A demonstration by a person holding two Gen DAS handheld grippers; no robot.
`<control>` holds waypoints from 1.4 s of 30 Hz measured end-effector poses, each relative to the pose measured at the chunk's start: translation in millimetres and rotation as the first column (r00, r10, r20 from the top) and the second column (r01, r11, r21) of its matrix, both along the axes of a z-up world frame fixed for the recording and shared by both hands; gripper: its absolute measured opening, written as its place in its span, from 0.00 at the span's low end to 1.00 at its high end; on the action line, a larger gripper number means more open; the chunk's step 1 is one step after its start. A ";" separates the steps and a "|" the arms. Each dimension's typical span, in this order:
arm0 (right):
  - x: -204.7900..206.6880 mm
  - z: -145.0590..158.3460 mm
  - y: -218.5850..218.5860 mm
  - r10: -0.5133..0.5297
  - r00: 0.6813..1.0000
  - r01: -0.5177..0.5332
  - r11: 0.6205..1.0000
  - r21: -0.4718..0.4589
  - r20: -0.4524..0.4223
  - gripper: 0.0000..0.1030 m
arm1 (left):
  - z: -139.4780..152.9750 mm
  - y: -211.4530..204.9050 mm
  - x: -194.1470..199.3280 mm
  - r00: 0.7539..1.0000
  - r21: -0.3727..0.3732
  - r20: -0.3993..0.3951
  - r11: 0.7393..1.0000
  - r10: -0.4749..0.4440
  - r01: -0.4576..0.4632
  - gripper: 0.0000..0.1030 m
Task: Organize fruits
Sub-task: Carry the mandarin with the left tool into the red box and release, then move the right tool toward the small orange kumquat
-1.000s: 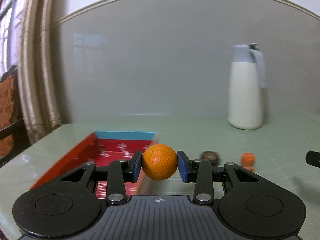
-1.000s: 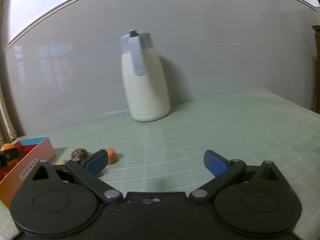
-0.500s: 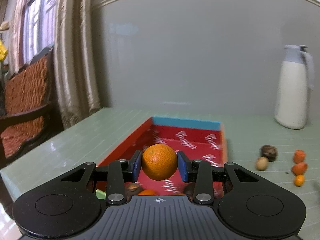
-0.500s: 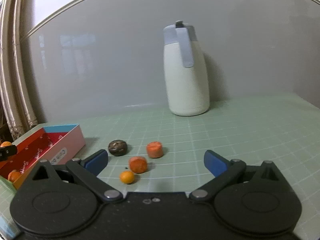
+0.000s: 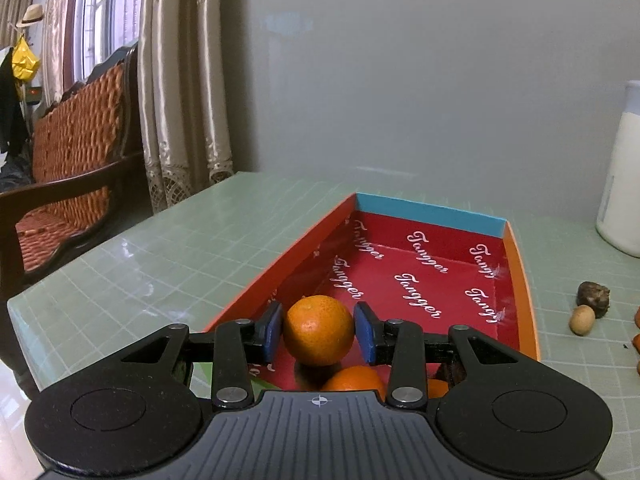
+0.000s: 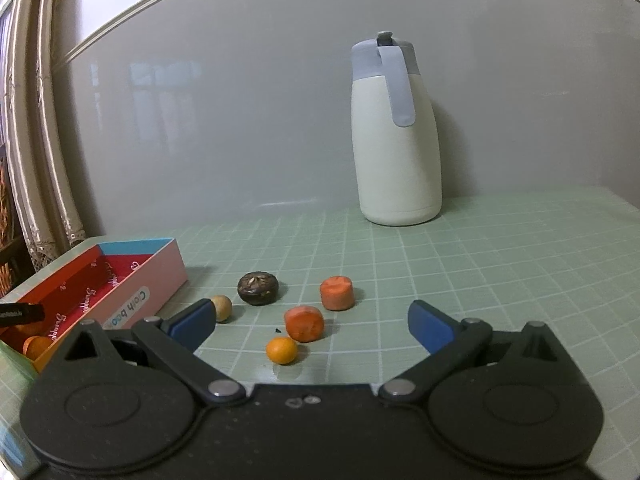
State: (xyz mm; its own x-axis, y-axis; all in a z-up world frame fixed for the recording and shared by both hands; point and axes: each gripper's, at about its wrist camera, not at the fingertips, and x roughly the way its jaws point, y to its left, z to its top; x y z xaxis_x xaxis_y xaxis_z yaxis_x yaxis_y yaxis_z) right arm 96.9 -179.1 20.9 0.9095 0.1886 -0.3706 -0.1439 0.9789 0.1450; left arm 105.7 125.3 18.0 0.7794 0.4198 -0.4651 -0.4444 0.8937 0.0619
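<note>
My left gripper [image 5: 319,332] is shut on an orange [image 5: 318,330] and holds it over the near end of the red box [image 5: 518,280]. Another orange [image 5: 352,376] lies in the box below it. My right gripper [image 6: 310,322] is open and empty above the table. Just ahead of it lie a small orange fruit [image 6: 282,350], two carrot chunks [image 6: 304,323] [image 6: 337,293], a dark round fruit [image 6: 258,288] and a small tan fruit [image 6: 221,307]. The box [image 6: 132,304] shows at the left of the right wrist view.
A white jug with a grey lid [image 6: 396,140] stands at the back by the wall. A wooden chair [image 5: 76,152] and curtains [image 5: 180,80] are left of the green tiled table [image 5: 160,256]. The table's left edge is near the box.
My left gripper has swung left with the orange and now hangs over the box. My right gripper has turned left and down toward the loose fruits.
</note>
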 end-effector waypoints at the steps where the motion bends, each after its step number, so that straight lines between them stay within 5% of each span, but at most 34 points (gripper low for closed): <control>1: 0.0 0.1 0.5 0.002 1.000 -0.002 1.000 0.001 0.001 1.00 | 0.3 0.0 -0.3 1.000 0.005 0.001 1.000 0.003 -0.003 0.37; 3: 0.3 0.2 2.1 0.005 1.000 -0.005 1.000 0.000 0.002 1.00 | 1.6 0.8 -1.6 1.000 0.011 0.001 1.000 0.018 -0.018 0.53; 4: 0.6 0.4 2.6 0.006 1.000 -0.006 1.000 0.001 0.001 1.00 | 2.4 1.5 -3.5 1.000 0.009 0.005 1.000 0.027 -0.027 0.73; 11: -0.1 1.9 4.9 0.017 1.000 -0.017 1.000 0.004 0.005 1.00 | 18.0 -6.6 -20.1 0.997 0.056 0.073 0.998 0.016 -0.021 0.95; 19: -1.0 2.9 4.4 0.024 1.000 -0.024 1.000 0.005 0.004 1.00 | 32.7 -18.1 -47.5 0.994 0.046 0.110 0.999 -0.016 0.011 0.96; 29: 4.5 -1.1 9.8 0.042 0.998 -0.041 0.999 0.018 -0.035 0.98 | 18.1 -42.5 -72.7 0.993 0.050 0.088 0.996 -0.075 0.071 0.98; 42: 27.4 -13.1 21.5 0.036 0.989 -0.034 0.999 0.014 -0.140 0.78 | 7.9 -30.2 -84.7 0.993 0.062 0.101 0.997 -0.057 0.051 1.00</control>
